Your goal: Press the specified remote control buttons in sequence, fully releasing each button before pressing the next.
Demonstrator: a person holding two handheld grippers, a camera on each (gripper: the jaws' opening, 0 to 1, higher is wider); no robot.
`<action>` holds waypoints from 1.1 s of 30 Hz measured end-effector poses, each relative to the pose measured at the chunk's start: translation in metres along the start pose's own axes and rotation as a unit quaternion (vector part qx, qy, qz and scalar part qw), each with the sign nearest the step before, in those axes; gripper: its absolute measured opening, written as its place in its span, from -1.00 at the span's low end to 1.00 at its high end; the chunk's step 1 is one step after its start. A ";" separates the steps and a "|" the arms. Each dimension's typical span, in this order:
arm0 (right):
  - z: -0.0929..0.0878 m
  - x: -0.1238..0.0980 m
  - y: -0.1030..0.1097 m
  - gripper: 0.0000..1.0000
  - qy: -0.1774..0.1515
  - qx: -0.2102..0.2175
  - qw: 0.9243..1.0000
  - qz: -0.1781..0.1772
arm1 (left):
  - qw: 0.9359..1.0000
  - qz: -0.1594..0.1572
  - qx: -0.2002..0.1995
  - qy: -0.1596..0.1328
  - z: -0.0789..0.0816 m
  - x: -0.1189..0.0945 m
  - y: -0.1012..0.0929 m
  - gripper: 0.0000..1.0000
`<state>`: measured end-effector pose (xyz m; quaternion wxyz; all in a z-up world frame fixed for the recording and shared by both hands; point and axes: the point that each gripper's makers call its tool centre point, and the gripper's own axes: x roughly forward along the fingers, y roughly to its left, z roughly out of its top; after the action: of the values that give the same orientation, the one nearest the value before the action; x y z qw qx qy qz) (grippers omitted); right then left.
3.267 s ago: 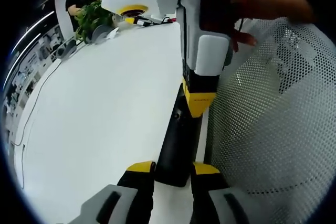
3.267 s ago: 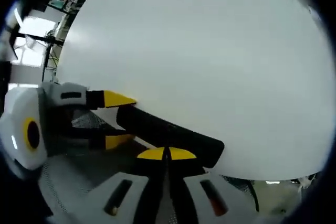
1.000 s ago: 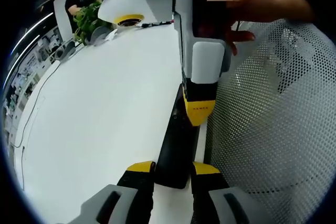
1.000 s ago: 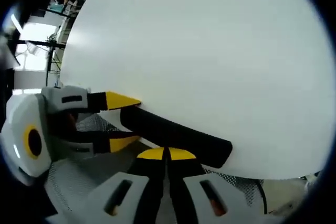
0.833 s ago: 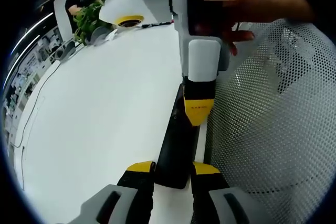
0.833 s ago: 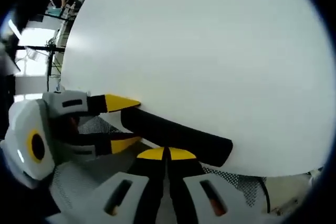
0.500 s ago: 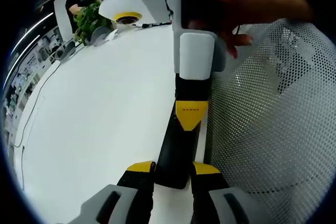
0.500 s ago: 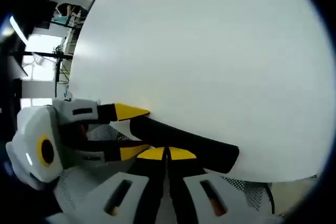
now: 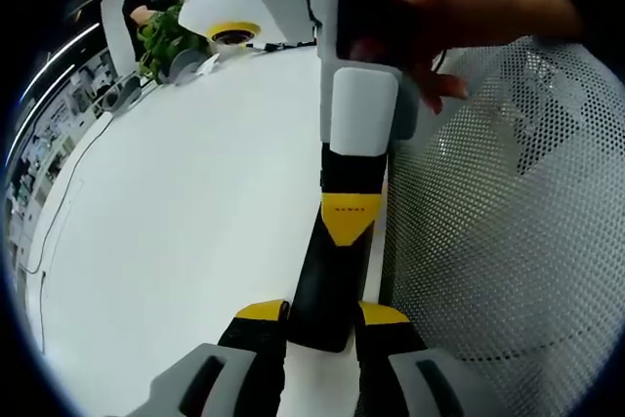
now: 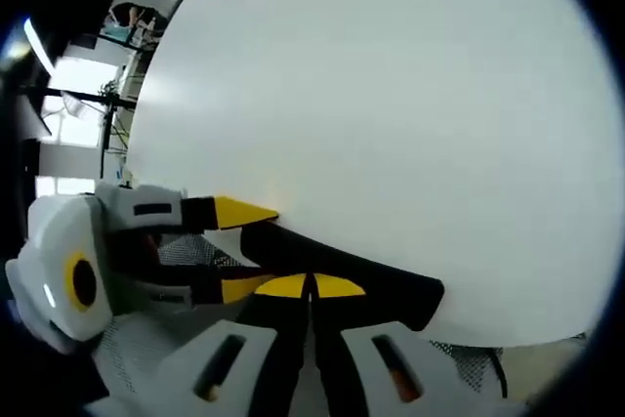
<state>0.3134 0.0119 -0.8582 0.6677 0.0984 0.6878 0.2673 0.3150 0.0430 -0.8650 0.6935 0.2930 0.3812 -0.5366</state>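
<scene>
You're mid-press: your left gripper (image 9: 322, 314) clamps the near end of the black remote (image 9: 329, 271) at the desk (image 9: 176, 231) edge, your right gripper (image 10: 311, 286), jaws closed, bears on its face at 12 o'clock—next, lift fully clear.

Open-plan office or lab: long white table (image 9: 176, 202), potted plant (image 9: 161, 34), mesh chair (image 9: 508, 231).
</scene>
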 end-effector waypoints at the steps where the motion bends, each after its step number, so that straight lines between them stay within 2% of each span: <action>1: 0.000 0.000 0.000 -1.00 0.000 -0.003 1.000 -0.001 | 1.000 0.000 0.000 0.000 0.000 0.000 0.000 -0.46; 4: 0.000 0.000 0.000 -1.00 -0.002 -0.001 1.000 -0.006 | 1.000 0.000 -0.001 0.000 0.000 0.000 0.000 -0.46; 7: 0.001 0.000 -0.002 -1.00 0.000 0.020 1.000 -0.006 | 1.000 0.000 -0.001 0.000 0.000 0.000 0.000 -0.46; 9: 0.001 0.001 -0.002 -1.00 0.009 0.050 0.999 -0.008 | 1.000 0.000 0.000 0.000 0.000 0.000 0.000 -0.46; 13: 0.001 0.001 0.000 -1.00 0.021 0.049 0.998 -0.032 | 1.000 0.000 0.001 0.000 0.000 0.000 0.000 -0.46; 16: -0.001 0.000 0.001 -1.00 0.008 0.034 0.999 -0.040 | 1.000 0.000 0.002 0.001 0.000 0.000 0.000 -0.46; 17: -0.001 0.000 0.000 -1.00 -0.001 0.028 0.999 -0.036 | 1.000 0.000 0.002 0.001 0.000 0.000 0.000 -0.46; 19: 0.000 0.000 -0.001 -1.00 -0.007 0.043 0.999 -0.021 | 1.000 0.000 0.003 0.001 0.000 0.000 0.000 -0.46; 23: 0.001 0.000 -0.001 -1.00 0.001 0.053 0.998 -0.019 | 1.000 -0.001 0.004 0.001 0.000 0.000 0.000 -0.46; 31: 0.003 0.001 0.002 -1.00 -0.008 0.080 0.997 0.003 | 1.000 -0.001 0.003 0.000 0.000 0.000 0.000 -0.46; 33: 0.007 0.002 0.009 -1.00 -0.016 0.084 0.996 0.023 | 1.000 -0.001 0.002 -0.001 0.000 0.000 0.000 -0.46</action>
<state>0.3179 0.0218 -0.8548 0.6614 0.1745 0.6947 0.2223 0.3151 0.0428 -0.8650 0.6929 0.2935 0.3797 -0.5382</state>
